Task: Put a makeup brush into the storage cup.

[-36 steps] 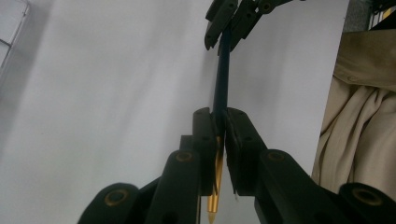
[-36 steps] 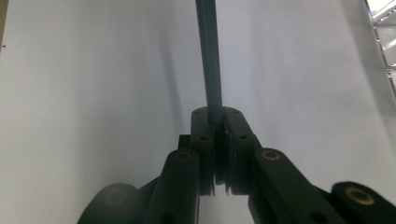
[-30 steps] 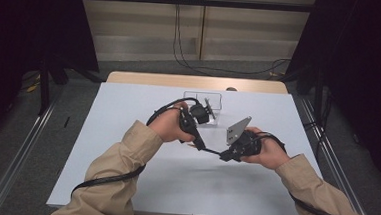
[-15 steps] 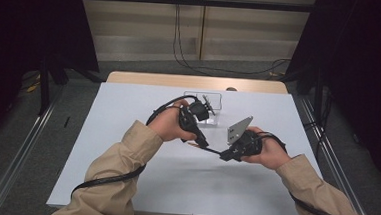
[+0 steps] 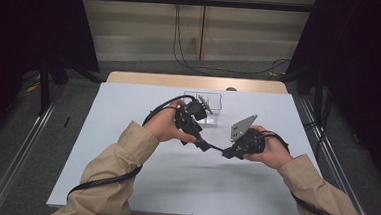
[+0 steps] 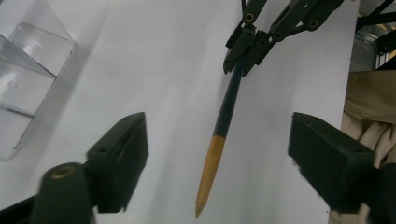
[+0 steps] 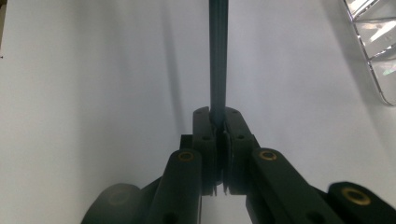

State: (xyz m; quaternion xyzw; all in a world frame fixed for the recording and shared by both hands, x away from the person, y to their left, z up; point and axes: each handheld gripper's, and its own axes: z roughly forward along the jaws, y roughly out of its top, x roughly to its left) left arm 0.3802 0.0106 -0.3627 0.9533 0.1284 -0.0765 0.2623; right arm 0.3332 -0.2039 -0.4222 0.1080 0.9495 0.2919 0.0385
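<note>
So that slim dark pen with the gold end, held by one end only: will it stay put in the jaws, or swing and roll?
The pen looks stiff: it juts straight from the right gripper without sagging. Pinched at one end only, it could probably pivot if the open left gripper nudges its gold tip. Its round, smooth barrel would likely roll if dropped on the table.

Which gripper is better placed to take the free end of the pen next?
Left. The left gripper has its jaws wide open on either side of the pen's tan end, while the right gripper is already shut on its dark end.
</note>
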